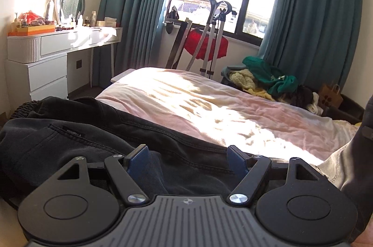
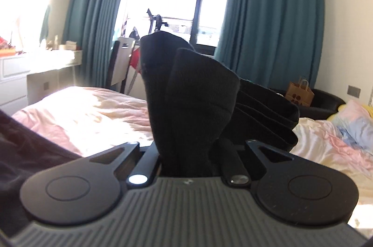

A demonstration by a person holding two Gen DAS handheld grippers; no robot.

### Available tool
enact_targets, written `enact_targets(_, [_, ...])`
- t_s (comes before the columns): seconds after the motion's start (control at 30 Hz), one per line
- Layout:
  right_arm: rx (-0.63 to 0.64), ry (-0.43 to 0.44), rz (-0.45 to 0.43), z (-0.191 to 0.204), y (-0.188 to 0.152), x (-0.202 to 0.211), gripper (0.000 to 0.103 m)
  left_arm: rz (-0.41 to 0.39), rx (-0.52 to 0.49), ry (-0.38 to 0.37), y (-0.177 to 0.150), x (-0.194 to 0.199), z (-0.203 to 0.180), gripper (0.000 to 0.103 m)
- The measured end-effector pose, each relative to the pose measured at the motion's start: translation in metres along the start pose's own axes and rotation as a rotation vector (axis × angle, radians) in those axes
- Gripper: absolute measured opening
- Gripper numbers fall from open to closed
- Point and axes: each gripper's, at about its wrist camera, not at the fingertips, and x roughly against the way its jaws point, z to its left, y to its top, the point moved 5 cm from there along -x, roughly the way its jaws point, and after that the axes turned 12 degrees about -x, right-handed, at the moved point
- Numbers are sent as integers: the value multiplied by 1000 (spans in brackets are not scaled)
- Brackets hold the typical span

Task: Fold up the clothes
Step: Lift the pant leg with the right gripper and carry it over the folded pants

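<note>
Black trousers (image 1: 77,130) lie spread on the near side of the bed (image 1: 198,107), their elastic waistband at the far left. My left gripper (image 1: 187,157) hovers just over the dark cloth, open, its blue pads (image 1: 139,159) wide apart with nothing pinched. In the right wrist view my right gripper (image 2: 188,153) is shut on a bunched end of the black trousers (image 2: 193,93), which stands up in folds and hides the fingertips. More black cloth (image 2: 28,153) trails off to the left.
A pile of green, yellow and dark clothes (image 1: 270,81) sits at the bed's far side. A white dresser (image 1: 46,65) stands left, a red-draped stand (image 1: 207,46) by the window, a paper bag (image 2: 299,93) on a dark chair. Pillows (image 2: 354,123) lie right.
</note>
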Motion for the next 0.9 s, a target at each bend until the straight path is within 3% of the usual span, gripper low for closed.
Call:
enact_targets(0.13, [177, 97, 58, 70, -29, -5, 10, -55, 45, 18, 8, 12, 19, 76])
enact_targets(0.27, [354, 194, 117, 138, -58, -10, 10, -59, 121, -3, 8, 17, 38, 76])
enact_targets(0.33, [416, 188, 168, 162, -83, -14, 10, -55, 136, 4, 6, 18, 44, 76])
enact_targets(0.4, [415, 161, 172, 169, -89, -15, 10, -57, 158, 4, 5, 19, 50, 76])
enact_targets(0.53, [353, 166, 127, 178, -66, -9, 10, -65, 195, -8, 6, 22, 59, 76])
enact_targets(0.63, [295, 201, 110, 184, -52, -1, 10, -27, 84, 67, 7, 16, 50, 76])
enact_targets(0.77, [260, 262, 169, 200, -74, 1, 10, 24, 15, 47, 1, 3, 36, 76])
enact_targets(0.9, [197, 268, 178, 195, -84, 0, 13, 38, -24, 39, -4, -1, 28, 76])
